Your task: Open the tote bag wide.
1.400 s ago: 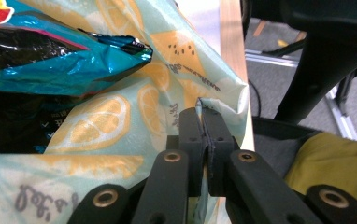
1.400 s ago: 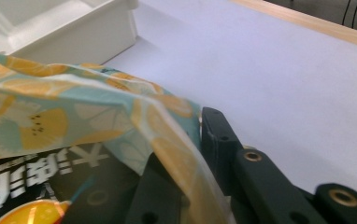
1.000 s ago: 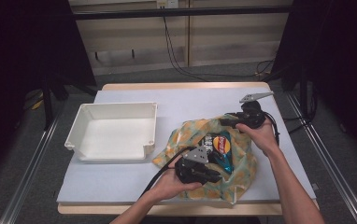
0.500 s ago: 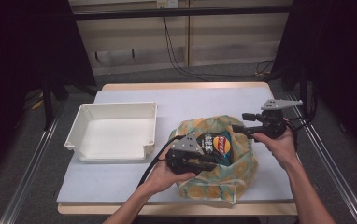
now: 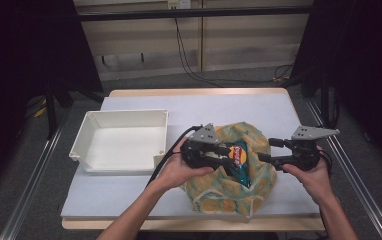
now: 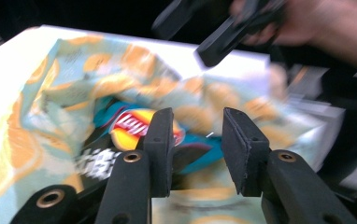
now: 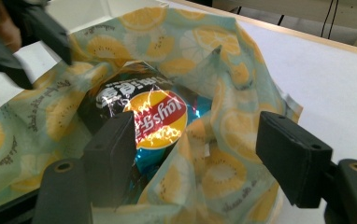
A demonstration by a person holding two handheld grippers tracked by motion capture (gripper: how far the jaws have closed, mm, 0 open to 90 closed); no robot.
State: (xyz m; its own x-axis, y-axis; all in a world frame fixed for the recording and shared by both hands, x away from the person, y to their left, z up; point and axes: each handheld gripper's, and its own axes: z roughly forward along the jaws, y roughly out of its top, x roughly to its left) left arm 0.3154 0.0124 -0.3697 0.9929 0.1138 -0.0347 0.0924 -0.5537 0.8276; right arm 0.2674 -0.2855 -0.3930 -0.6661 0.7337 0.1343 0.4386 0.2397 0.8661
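A lemon-print fabric bag (image 5: 229,192) lies on the white table, mouth up, with a teal Lay's chip packet (image 5: 240,161) sticking out of it. My left gripper (image 5: 229,150) points right at the packet. Its jaws have just been opening and stand apart, and the packet (image 6: 130,126) lies behind them with nothing pressed between the pads. My right gripper (image 5: 265,158) points left from the bag's right side. Its jaws have also just been opening. They are wide apart over the bag's rim (image 7: 223,140), with the packet (image 7: 160,116) past the left jaw.
A white empty tray (image 5: 86,145) stands to the left of the bag. The table's right edge and a metal rail (image 5: 351,175) run close by my right hand. Each gripper view shows the other gripper's black jaws beyond the bag.
My right gripper has left the bag's far rim, moved right and nearer, and opened wider. My left gripper rose away from the front edge and opened. The packet now stands in the bag's mouth.
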